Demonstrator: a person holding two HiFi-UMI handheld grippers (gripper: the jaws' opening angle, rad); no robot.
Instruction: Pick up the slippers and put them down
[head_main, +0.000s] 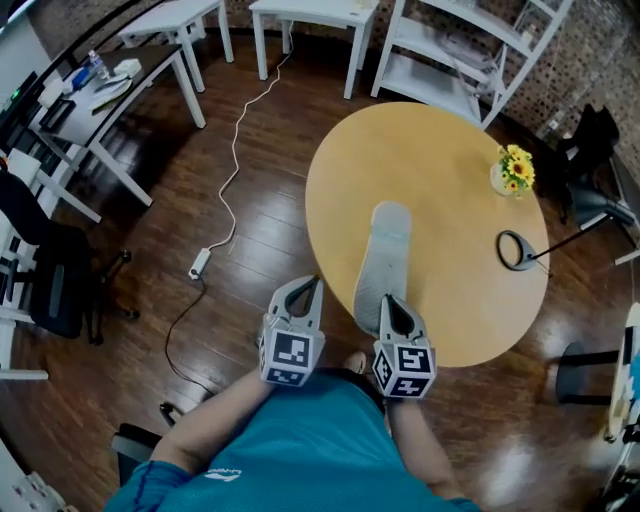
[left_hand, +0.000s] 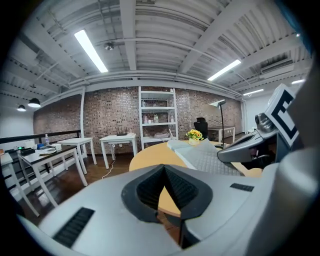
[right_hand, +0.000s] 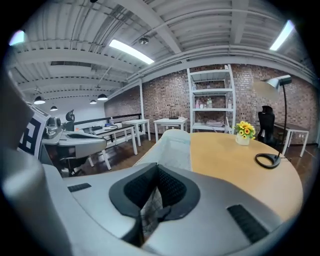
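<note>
**Head view.** The right gripper (head_main: 390, 300) is clenched on the near end of the grey slipper (head_main: 385, 255). The slipper runs straight ahead of the fingers across the round wooden table (head_main: 440, 170), with its far end toward the table's middle. Whether the slipper rests on the top or is raised off it cannot be told. The left gripper (head_main: 312, 284) is just beside the right one, off the table edge and over the dark wood floor (head_main: 150, 260). Its fingers are closed and grasp nothing. Beyond the right fingers and to their right stand a pot of yellow flowers (head_main: 514, 170) and a black ring-shaped lamp base (head_main: 515, 250), both well apart from the slipper. A white cable (head_main: 237, 140) lies on the floor ahead of the left fingers.

**Left gripper view.** The black pads (left_hand: 145, 192) meet at their tips, with only table and floor showing behind the gap below them. The slipper lies to the right of these fingers, apart from them, and the right gripper's grey jaw sits on it. A white shelf unit (left_hand: 157, 117) stands against the brick wall beyond the table.

**Right gripper view.** This view alone shows the grip itself: quilted grey slipper fabric is pinched between the pads (right_hand: 172, 187), and the rest of the slipper extends forward from them. The bare tabletop right of the fingers carries the flowers and lamp base. The left gripper appears at the far left.
</note>
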